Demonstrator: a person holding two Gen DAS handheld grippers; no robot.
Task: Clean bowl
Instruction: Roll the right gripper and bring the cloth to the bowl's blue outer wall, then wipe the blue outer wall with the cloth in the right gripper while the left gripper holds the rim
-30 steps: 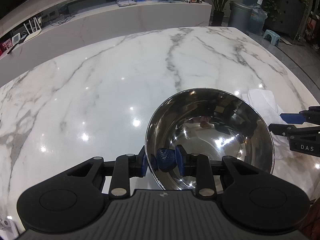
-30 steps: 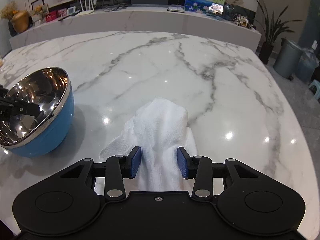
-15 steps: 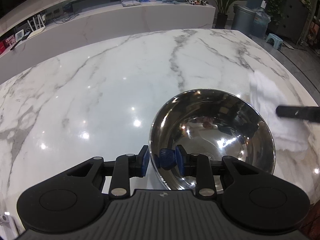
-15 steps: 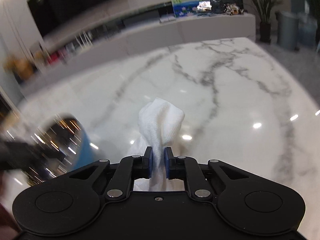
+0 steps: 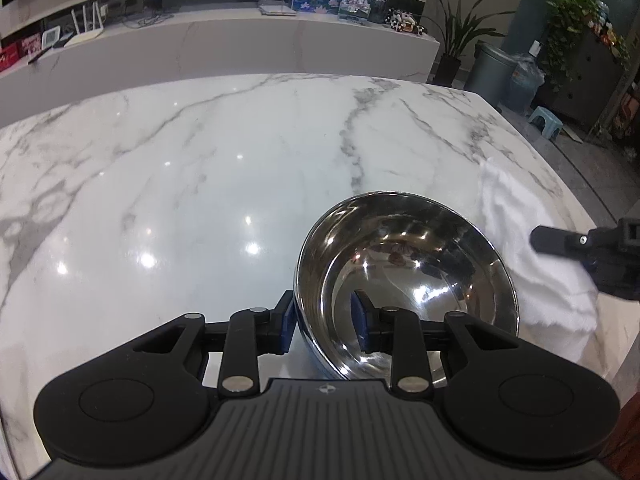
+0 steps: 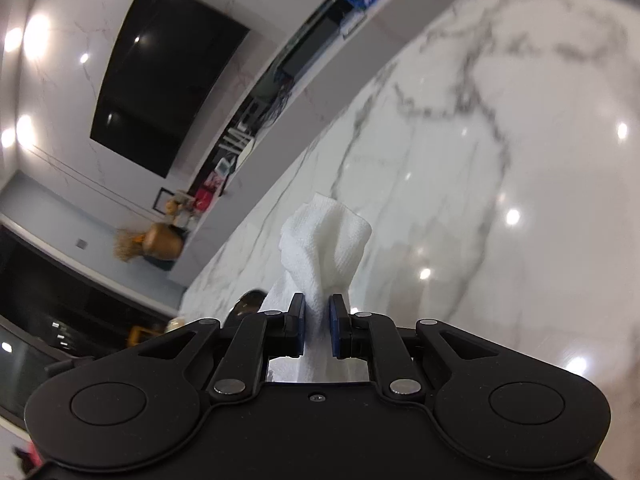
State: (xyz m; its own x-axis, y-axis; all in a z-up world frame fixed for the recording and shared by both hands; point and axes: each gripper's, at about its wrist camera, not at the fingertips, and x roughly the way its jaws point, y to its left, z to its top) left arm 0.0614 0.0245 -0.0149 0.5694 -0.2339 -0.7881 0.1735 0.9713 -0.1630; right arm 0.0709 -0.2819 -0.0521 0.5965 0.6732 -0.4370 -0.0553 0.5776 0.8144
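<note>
A steel bowl (image 5: 408,268) with a blue outside stands tilted on the marble table (image 5: 200,184) in the left wrist view. My left gripper (image 5: 322,326) is shut on its near rim, one pad outside and one inside. To the bowl's right lies a white cloth (image 5: 532,264), with the black fingers of my right gripper (image 5: 560,240) over it. In the right wrist view my right gripper (image 6: 316,326) is shut on the bunched white cloth (image 6: 326,236), which sticks up between the blue pads. That view is strongly rolled to one side.
A low white counter (image 5: 240,48) with pictures, a router and small items runs behind the table. A dark screen (image 6: 160,76) hangs on the wall. Plants and a grey bin (image 5: 490,72) stand on the floor past the table's far right corner.
My right gripper closed on the white cloth, lifted it a little and rolled sideways. The left gripper kept its hold on the bowl's rim, and the bowl tipped slightly.
</note>
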